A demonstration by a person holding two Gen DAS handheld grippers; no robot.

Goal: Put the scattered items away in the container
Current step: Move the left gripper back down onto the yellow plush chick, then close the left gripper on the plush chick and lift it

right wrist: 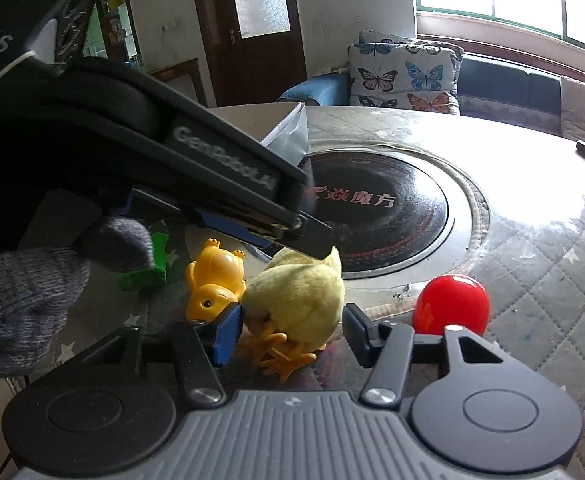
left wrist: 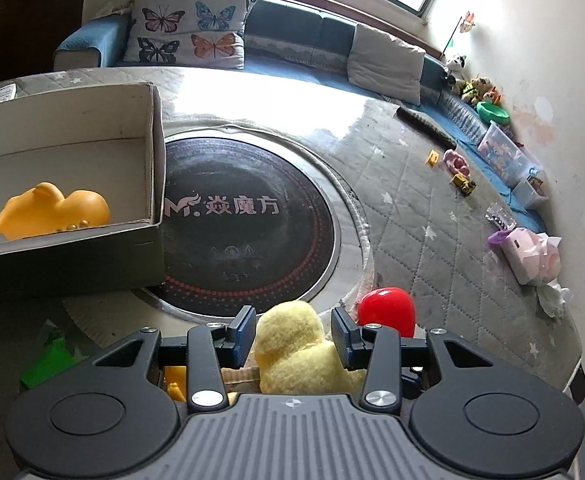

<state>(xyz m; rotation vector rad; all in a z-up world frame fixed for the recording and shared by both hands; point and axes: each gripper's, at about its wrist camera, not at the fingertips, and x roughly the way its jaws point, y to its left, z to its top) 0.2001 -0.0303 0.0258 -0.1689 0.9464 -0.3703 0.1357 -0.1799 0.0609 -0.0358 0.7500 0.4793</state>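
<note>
A yellow plush chick (left wrist: 296, 344) (right wrist: 296, 292) lies on the table between the fingers of my left gripper (left wrist: 294, 334), whose jaws stand around it with small gaps. The left gripper also shows from outside in the right wrist view (right wrist: 312, 236), reaching down onto the chick. My right gripper (right wrist: 292, 332) is open, with the chick's feet between its fingers. A yellow plastic toy (right wrist: 214, 280) lies beside the chick. A red ball (left wrist: 388, 310) (right wrist: 450, 304) sits to the right. The cardboard box (left wrist: 154, 168) holds an orange rubber duck (left wrist: 52, 210).
A green toy (left wrist: 50, 362) (right wrist: 148, 268) lies to the left. A round black cooktop (left wrist: 248, 224) (right wrist: 388, 212) is set in the table's middle. Small toys (left wrist: 462, 182) and bags (left wrist: 528, 256) lie at the far right edge. A sofa with butterfly cushions (left wrist: 190, 24) stands behind.
</note>
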